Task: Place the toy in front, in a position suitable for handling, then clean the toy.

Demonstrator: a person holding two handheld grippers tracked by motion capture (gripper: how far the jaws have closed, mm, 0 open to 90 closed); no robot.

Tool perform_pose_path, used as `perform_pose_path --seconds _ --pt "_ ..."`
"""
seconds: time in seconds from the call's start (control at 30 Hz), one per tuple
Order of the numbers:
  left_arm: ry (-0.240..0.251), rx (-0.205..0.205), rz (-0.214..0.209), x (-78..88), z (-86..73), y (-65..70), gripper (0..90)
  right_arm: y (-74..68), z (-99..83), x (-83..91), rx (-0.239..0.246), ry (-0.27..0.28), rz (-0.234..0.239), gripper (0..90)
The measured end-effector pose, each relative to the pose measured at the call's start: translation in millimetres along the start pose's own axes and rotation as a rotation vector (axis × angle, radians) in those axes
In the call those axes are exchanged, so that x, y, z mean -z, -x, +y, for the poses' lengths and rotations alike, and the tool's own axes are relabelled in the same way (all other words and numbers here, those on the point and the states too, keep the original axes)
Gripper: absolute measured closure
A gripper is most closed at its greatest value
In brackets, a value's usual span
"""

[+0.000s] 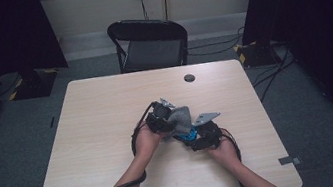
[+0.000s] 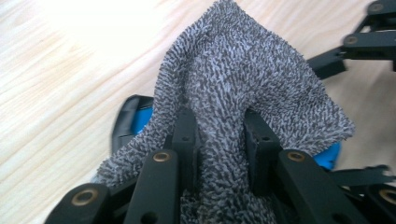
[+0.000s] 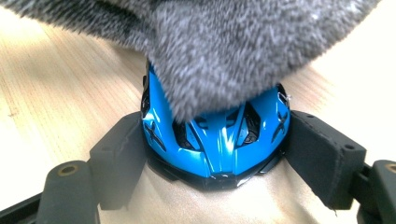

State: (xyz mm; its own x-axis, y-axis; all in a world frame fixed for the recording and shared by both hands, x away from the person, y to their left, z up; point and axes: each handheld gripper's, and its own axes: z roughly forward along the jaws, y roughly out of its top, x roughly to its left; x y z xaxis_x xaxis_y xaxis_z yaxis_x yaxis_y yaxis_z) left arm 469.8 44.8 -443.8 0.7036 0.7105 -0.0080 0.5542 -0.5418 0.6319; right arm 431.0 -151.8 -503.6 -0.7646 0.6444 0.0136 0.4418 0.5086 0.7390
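I'm working at the middle of the wooden table (image 1: 110,133), both hands close together. My left gripper (image 2: 219,140) is pinching the grey cloth (image 2: 243,74): in the left gripper view a fold of the nubbly fabric is squeezed tight between the two black jaws, and the rest of it is billowing up and over in front of them. Under the cloth's edge, bits of blue are peeking out on both sides.

That's the blue toy car (image 3: 217,140), and my right gripper (image 3: 217,154) is clamping it: in the right gripper view its glossy body is sitting squarely between the two padded jaws, each pad pressing against one side. The cloth is draping down onto the top of the car, touching it, blurred because it hangs so near the lens.

From the high view, the grey bundle is sitting between my two hands, with the car just beneath and to its right.
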Motion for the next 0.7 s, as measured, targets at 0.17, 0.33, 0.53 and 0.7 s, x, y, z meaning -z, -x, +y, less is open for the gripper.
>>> perform_pose_path --seconds 0.17,0.33,0.53,0.7 --pt "-0.005 0.018 0.029 -0.3 2.2 -11.6 70.5 0.0 0.0 0.0 0.000 0.000 0.000 22.9" --pt "0.021 0.065 0.049 8.4 4.9 -25.9 70.6 0.0 0.0 0.0 0.000 0.000 0.000 22.9" --pt "0.015 0.069 0.076 17.9 6.0 -37.0 70.7 0.0 0.0 0.0 0.000 0.000 0.000 23.0" --pt "0.024 0.115 0.075 21.0 2.5 -48.5 70.8 -0.1 -0.1 0.1 -0.002 -0.001 0.000 22.9"
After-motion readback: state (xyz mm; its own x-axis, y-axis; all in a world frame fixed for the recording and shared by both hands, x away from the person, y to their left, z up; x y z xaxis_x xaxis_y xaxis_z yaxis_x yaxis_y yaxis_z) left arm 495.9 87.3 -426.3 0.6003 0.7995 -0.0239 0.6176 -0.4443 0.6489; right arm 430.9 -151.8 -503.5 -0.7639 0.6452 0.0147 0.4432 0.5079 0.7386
